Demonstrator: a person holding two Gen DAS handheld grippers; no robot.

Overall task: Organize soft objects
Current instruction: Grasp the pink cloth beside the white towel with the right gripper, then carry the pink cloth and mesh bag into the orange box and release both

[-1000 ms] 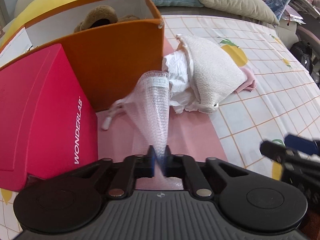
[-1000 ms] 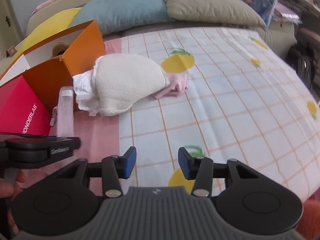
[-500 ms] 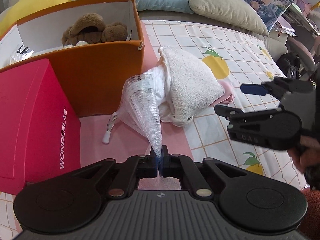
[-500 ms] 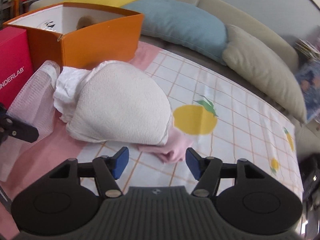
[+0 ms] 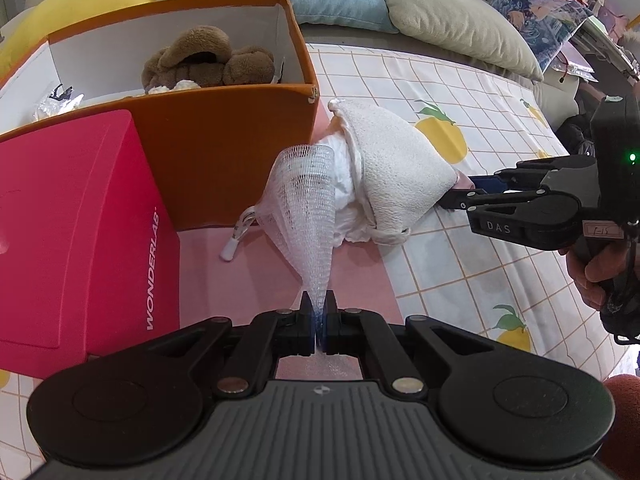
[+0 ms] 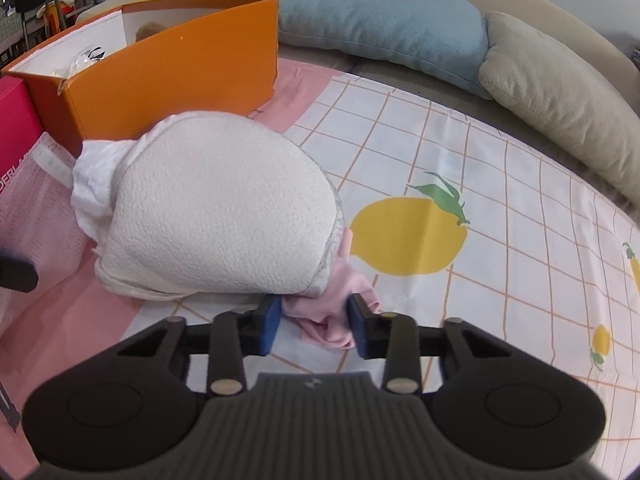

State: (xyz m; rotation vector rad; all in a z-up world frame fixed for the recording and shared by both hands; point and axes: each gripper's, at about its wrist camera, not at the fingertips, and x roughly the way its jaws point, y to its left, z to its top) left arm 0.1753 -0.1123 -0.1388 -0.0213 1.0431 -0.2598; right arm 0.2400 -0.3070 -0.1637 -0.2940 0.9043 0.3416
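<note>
My left gripper is shut on the narrow end of a white mesh bag, which fans out upward toward the orange box. A cream textured cloth lies heaped over a crumpled white cloth and a pink cloth. My right gripper is at the cream cloth's near edge, its jaws closing on the pink cloth that fills the gap between the blue pads. In the left wrist view the right gripper reaches in from the right, under the cream cloth.
A brown plush toy lies in the orange box. A magenta box stands left of it. Yellow, blue and beige pillows line the back. The lemon-print sheet stretches to the right. A hand holds the right gripper.
The right gripper swung in from the right, rolled, and closed its jaws around the pink cloth beneath the cream one. The left gripper keeps the mesh bag, nearly still.
</note>
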